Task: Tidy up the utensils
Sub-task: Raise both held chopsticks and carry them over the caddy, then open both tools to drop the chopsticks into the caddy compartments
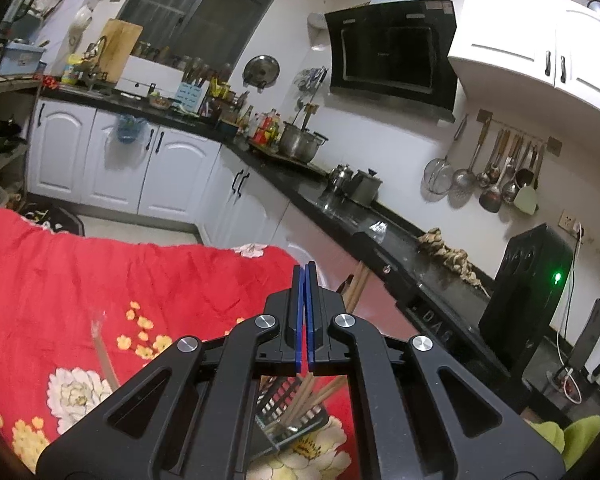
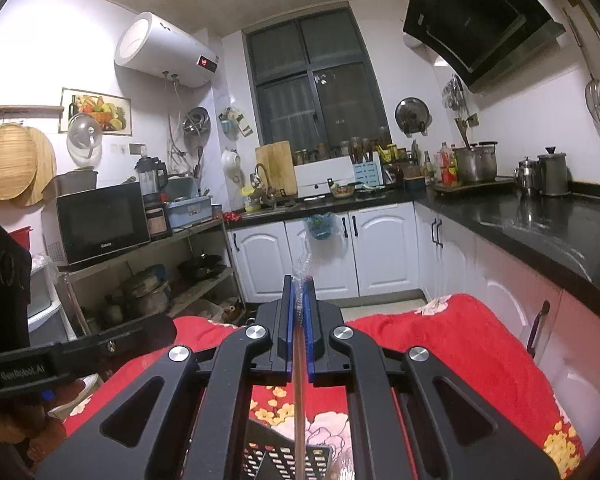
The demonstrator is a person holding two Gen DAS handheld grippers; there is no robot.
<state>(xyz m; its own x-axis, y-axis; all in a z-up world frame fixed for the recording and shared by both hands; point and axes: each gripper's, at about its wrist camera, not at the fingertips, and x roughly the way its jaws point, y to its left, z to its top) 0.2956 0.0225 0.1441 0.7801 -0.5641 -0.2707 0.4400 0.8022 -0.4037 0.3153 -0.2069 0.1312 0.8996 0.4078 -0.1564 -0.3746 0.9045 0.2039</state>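
Left gripper: my blue pads pressed flat together, nothing visible between them. Right gripper: pads closed on a thin brown stick, a chopstick by the look of it, in a crinkled clear plastic sleeve that pokes out past my fingertips; the shaft runs straight back under the jaws toward the camera. Landmark is the black slotted utensil holder, standing on the red flowered cloth. In the left wrist view it sits below and behind my left jaws, with several wooden chopsticks leaning in it, their tips showing again to the right of my left finger. In the right wrist view the same holder lies just under my right jaws, the gripped stick crossing above it. Well beyond the holder: black countertop, white cabinets, a rail of hanging ladles. My linkage arms hide most of the holder in both views.
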